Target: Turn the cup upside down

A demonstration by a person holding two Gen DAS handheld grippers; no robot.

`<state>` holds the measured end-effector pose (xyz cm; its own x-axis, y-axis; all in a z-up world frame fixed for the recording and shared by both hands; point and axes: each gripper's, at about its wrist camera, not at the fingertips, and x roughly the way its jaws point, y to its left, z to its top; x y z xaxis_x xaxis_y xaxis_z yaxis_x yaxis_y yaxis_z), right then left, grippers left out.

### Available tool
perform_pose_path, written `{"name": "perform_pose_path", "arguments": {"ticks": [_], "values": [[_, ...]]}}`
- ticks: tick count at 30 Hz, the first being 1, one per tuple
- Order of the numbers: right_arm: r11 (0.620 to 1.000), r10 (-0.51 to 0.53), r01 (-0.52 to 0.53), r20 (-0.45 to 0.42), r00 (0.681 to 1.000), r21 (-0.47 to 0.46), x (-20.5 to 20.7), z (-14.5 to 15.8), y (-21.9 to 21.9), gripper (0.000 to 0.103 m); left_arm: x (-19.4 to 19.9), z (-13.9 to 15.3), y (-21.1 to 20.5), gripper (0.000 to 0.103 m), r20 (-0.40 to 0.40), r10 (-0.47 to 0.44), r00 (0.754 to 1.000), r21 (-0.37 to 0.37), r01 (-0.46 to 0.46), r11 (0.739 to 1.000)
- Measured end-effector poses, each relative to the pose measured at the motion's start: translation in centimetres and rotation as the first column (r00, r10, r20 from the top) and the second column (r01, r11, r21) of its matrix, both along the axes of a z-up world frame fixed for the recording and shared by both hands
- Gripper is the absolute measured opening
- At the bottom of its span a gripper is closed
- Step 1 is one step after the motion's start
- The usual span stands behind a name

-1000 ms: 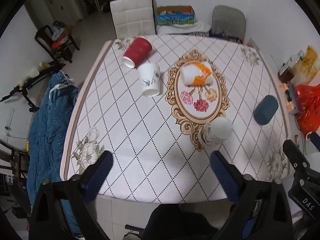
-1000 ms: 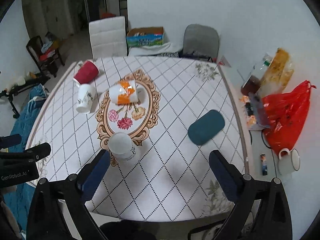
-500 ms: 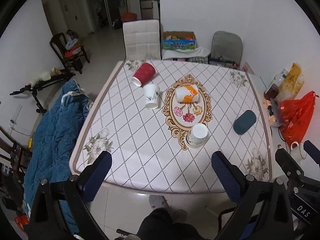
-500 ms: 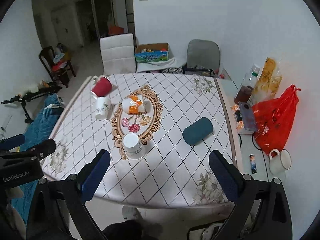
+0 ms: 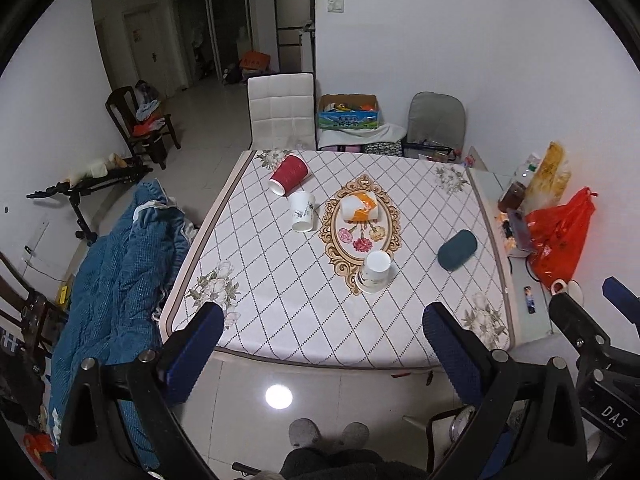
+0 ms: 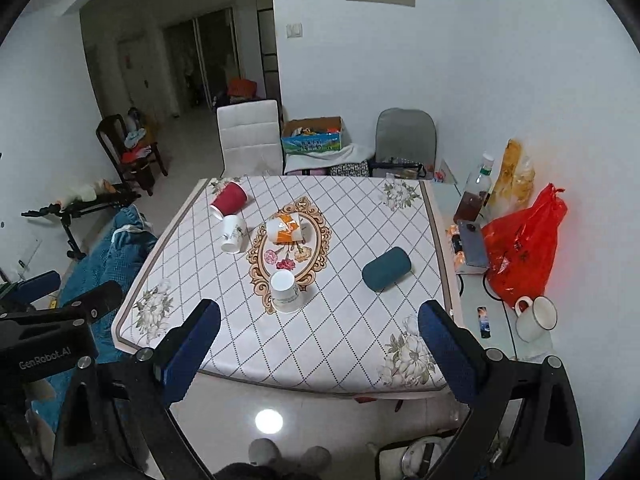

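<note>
Hovering off the near edge of the table (image 5: 280, 320), the left gripper (image 5: 320, 348) and right gripper (image 6: 320, 344) are both gaping wide and carrying nothing. A white cup (image 5: 375, 271) is standing upside down at the near tip of the gold oval, while a red cup (image 5: 289, 174), a second white cup (image 5: 302, 212), an orange cup (image 5: 358, 208) and a teal cup (image 5: 457, 249) are lying on their sides.

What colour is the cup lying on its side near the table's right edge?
Dark teal, plain with no print: the cup shows best in the right wrist view.
</note>
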<state>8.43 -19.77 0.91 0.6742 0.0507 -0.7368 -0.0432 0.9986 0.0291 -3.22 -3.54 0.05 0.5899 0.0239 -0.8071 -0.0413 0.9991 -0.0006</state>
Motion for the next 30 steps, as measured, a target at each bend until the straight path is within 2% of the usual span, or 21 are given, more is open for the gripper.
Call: {"name": "perform_pose_path", "arguments": {"ticks": [12, 30], "values": [[1.000, 0.013, -0.013, 0.018, 1.000, -0.002, -2.6, 2.9, 1.4, 0.101, -2.5, 1.8, 1.3, 0.102, 0.013, 0.007, 1.000, -0.001, -0.007, 1.000], [1.000, 0.009, -0.009, 0.000, 1.000, -0.005, -2.5, 2.9, 1.8, 0.101, -3.1, 1.7, 1.3, 0.102, 0.006, 0.014, 1.000, 0.005, -0.014, 1.000]]}}
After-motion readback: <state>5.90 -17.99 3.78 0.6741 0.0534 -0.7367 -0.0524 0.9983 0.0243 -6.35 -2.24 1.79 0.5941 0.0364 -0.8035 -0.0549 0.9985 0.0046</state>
